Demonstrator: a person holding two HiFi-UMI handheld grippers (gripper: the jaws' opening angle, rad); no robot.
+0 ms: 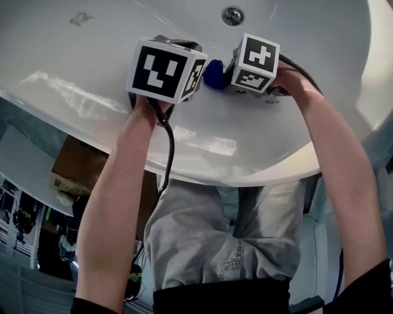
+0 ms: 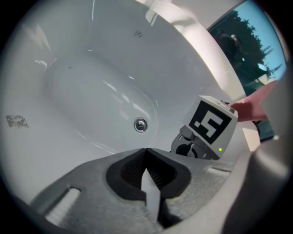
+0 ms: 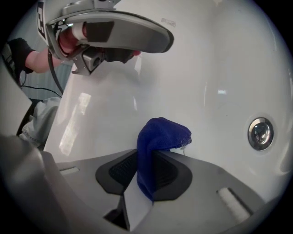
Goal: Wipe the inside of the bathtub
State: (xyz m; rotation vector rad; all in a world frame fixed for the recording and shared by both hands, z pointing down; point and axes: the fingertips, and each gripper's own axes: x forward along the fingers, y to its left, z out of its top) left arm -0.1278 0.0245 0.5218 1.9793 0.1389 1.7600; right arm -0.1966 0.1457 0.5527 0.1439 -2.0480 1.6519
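Note:
The white bathtub (image 1: 73,67) curves below me, its round metal drain (image 1: 232,15) at the far end. Both grippers hang inside it, side by side. A small blue cloth (image 3: 160,132) is folded between the jaws of my right gripper (image 3: 153,154), which is shut on it, a little short of the drain (image 3: 260,133). The cloth (image 1: 214,73) peeks out between the two marker cubes in the head view. My left gripper (image 2: 146,153) is shut with nothing in it and points toward the drain (image 2: 140,124). The right gripper's cube (image 2: 211,122) sits just to its right.
The tub's near rim (image 1: 245,178) runs under my forearms. A grey smudge (image 2: 17,121) marks the tub wall at left. A cardboard box (image 1: 80,162) stands on the floor left of my legs. A window (image 2: 249,50) lies beyond the far rim.

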